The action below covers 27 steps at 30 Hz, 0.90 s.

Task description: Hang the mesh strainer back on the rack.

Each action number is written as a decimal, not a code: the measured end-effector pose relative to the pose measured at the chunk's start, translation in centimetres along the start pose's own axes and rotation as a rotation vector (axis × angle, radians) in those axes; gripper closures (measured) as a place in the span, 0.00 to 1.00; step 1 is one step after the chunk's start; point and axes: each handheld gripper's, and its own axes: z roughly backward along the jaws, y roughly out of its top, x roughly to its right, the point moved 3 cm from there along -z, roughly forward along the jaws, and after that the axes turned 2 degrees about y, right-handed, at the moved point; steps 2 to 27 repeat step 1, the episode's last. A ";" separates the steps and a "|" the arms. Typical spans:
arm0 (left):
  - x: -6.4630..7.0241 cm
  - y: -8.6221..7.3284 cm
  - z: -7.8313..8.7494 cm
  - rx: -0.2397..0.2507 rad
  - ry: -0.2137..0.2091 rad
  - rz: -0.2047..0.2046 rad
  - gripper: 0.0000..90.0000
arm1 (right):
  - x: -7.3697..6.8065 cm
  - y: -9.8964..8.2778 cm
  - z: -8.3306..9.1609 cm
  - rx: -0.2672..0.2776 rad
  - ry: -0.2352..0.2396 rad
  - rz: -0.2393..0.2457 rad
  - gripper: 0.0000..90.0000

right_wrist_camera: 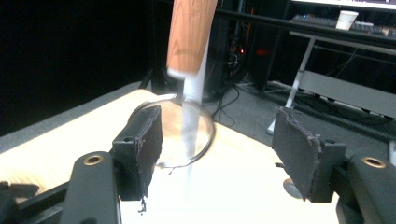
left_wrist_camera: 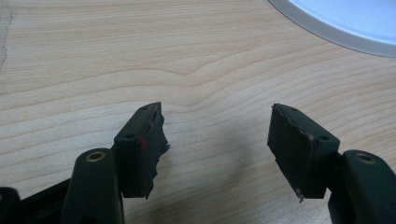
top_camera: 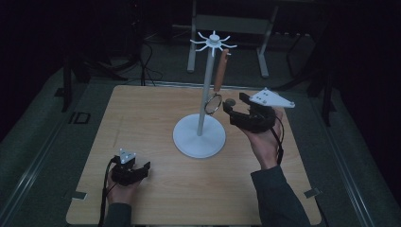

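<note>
While a wooden-handled strainer [top_camera: 216, 85] hangs from a hook at the crown of the white utensil stand [top_camera: 204, 101], its wire ring low beside the pole, the right tongs [top_camera: 236, 106] are held just beside that ring with jaws apart and nothing gripped. The left tongs [top_camera: 142, 168] are kept well short of the stand's base on the counter [top_camera: 156, 118], jaws likewise apart and empty. If the strainer is to be taken, the handle is judged the firmer purchase; it should be closed on squarely and lifted upward so the hook is cleared without tipping the stand.
</note>
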 end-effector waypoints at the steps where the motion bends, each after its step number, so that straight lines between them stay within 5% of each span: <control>1: 0.0 0.0 0.0 0.000 0.000 0.000 0.40 | 0.1 -0.3 0.0 -0.007 -0.001 0.003 0.37; 27: 0.0 0.0 0.0 0.000 0.000 0.000 0.40 | 0.1 -0.3 0.0 -0.007 -0.001 0.003 0.37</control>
